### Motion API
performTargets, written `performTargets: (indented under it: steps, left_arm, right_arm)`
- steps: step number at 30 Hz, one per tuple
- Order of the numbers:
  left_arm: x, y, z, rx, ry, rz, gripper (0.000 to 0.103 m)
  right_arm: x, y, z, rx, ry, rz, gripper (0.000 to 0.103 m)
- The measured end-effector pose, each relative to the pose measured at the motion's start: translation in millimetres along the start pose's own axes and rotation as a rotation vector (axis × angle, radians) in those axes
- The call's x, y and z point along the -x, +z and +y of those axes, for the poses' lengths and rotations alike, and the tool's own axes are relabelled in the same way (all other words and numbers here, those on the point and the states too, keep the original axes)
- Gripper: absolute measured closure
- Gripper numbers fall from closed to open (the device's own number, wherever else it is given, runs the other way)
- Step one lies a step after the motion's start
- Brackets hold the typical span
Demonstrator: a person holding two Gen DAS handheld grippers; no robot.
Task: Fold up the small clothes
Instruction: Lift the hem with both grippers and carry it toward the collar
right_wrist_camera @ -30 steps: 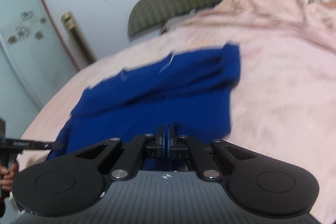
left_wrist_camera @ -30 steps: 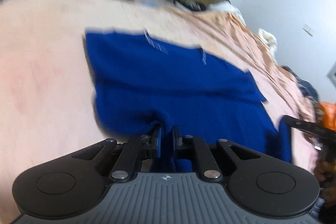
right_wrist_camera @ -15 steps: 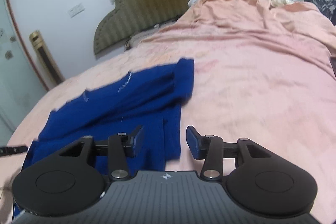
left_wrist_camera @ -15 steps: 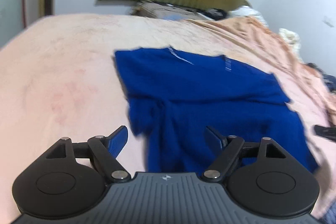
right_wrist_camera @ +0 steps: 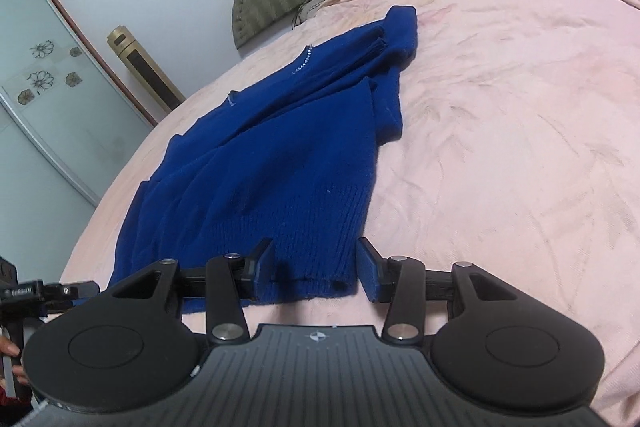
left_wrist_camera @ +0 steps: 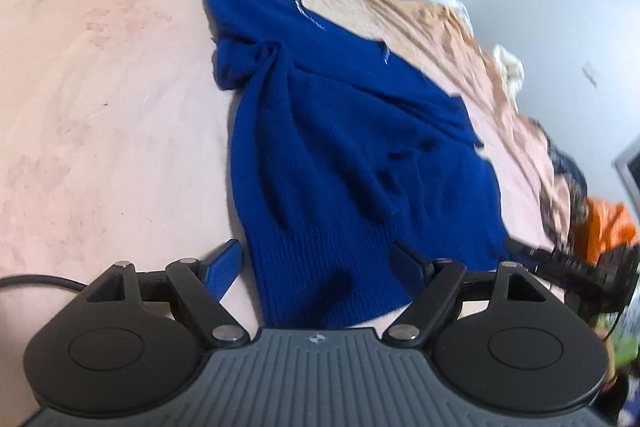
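I note blue sweater [left_wrist_camera: 352, 155] lying rumpled on pink bed [right_wrist_camera: 520, 131], left hand-held gripper [left_wrist_camera: 320, 267] jaws just opened wide astride its hem, right hand-held gripper [right_wrist_camera: 316, 267] jaws just narrowing, part open astride hem corner, neither gripping.

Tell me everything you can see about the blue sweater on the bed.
The blue sweater is a deep royal-blue knit with a ribbed hem nearest the cameras and small sparkly trim near the neckline. It lies mostly flat but wrinkled on the pink bedspread, one sleeve bunched at its far corner. Both grippers straddle the hem with open jaws, neither pinching it: the left gripper and the right gripper.
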State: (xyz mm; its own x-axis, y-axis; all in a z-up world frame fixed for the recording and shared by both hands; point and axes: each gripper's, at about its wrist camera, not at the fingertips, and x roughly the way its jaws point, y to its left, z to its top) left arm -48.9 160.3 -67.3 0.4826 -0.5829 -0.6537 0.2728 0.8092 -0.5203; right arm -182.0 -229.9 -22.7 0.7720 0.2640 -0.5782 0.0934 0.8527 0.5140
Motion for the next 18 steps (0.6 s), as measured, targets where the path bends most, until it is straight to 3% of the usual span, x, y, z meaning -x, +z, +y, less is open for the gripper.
performTargets:
  steps: [1, 3, 5, 9, 13, 16, 18]
  left_arm:
    - [0.1, -2.2, 0.8, 0.019, -0.003, -0.015, 0.019]
    - [1.0, -3.7, 2.4, 0.026, -0.016, -0.02, 0.018]
    - [0.5, -1.0, -2.6, -0.029, -0.006, 0.025, 0.017]
    - [-5.3, -5.1, -20.4, -0.142, 0.022, 0.076, 0.0]
    - [-17.9, -7.4, -37.2, -0.225, 0.099, 0.078, 0.0]
    - [-17.0, -7.1, -32.4, -0.201, 0.091, 0.066, 0.0]
    - [-12.8, -5.8, -20.9, -0.139, 0.038, 0.035, 0.001]
  right_arm:
    - [-1.5, 1.0, -0.4, -0.003, 0.0, -0.001, 0.065]
    - [-4.1, 1.6, 2.6, 0.011, -0.012, -0.003, 0.067]
    - [-5.7, 1.0, 5.7, 0.028, -0.021, -0.004, 0.068]
    - [-4.3, -1.8, 7.2, 0.024, -0.012, -0.003, 0.068]
    - [-7.8, -2.5, 6.2, 0.013, 0.004, -0.007, 0.068]
    - [-7.9, -1.9, 2.7, -0.014, -0.015, -0.01, 0.068]
    - [-7.1, -2.4, 0.3, -0.018, -0.011, -0.009, 0.07]
